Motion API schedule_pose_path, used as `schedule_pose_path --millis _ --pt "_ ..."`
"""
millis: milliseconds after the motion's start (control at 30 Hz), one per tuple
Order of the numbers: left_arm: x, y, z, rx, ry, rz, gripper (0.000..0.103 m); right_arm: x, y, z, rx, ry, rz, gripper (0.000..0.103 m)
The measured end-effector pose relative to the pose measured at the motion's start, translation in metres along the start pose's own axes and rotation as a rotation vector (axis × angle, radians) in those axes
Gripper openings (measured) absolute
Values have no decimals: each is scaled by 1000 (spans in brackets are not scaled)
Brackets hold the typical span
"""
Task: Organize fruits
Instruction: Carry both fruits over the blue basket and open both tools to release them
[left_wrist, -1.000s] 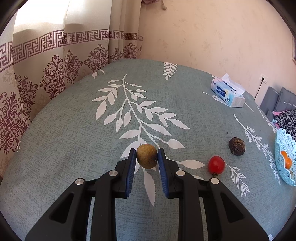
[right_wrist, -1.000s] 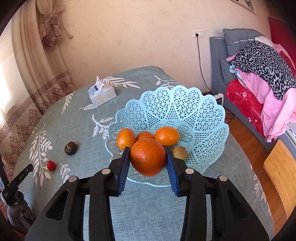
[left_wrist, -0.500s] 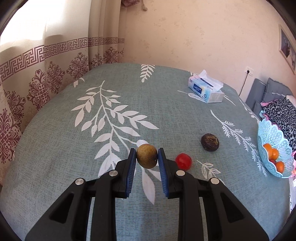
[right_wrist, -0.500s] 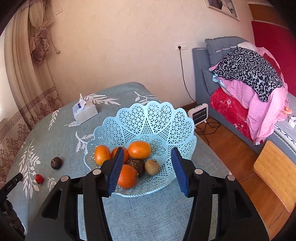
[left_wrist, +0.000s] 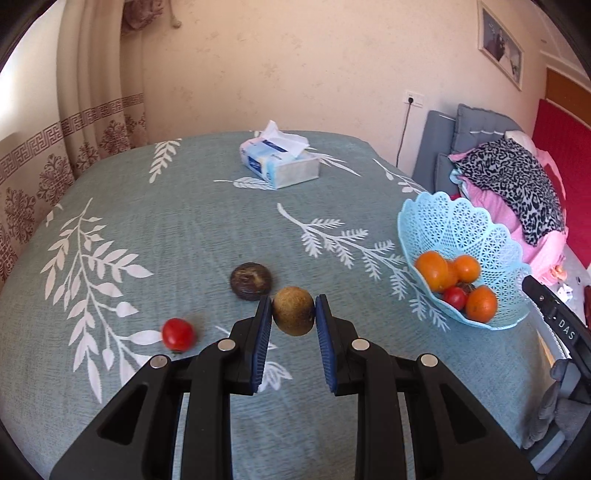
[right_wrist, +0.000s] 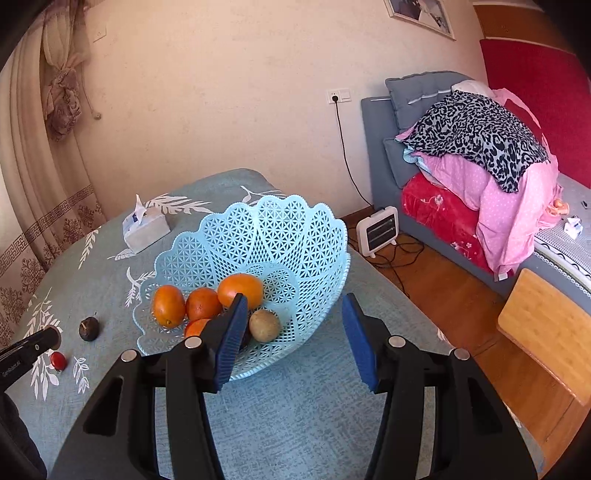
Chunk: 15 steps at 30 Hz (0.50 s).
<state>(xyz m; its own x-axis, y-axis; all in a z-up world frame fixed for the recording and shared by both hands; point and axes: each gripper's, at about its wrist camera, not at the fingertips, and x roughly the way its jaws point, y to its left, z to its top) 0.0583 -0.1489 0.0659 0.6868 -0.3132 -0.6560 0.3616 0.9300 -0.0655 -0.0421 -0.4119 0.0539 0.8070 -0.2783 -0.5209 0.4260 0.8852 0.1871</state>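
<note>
1. Swinging rightward since the earlier frames, the left wrist view now takes in the whole blue basket, where a second ago only its edge showed.
2. Across the same second, the right claw has let go of the large orange and spread apart; it now stands wide, gripping nothing, just in front of the basket rim.
3. Pinched between the blue pads, the brown kiwi-like fruit is carried above the tabletop by the left claw, set narrow around it, as before.
4. On the cloth the dark wrinkled fruit lies just beyond that claw's left finger, and the cherry tomato sits to its left, near but apart.
5. Inside the basket the right wrist view shows several oranges with a brownish round fruit beside them.
6. Farther back on the tabletop rests the tissue box.
</note>
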Motion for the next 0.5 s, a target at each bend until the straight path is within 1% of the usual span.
schedule_pose_path --millis 67,100,300,500 --pt "8 -17 2 24 24 -40 25 1 -4 0 9 2 -2 54" --pt "11 -26 2 43 28 -46 25 2 -5 0 12 2 -2 54" --pt "22 -72 10 134 28 -114 25 5 -9 -1 26 12 8 55" --pt "31 -108 18 186 47 -197 25 6 -12 -1 39 15 19 55"
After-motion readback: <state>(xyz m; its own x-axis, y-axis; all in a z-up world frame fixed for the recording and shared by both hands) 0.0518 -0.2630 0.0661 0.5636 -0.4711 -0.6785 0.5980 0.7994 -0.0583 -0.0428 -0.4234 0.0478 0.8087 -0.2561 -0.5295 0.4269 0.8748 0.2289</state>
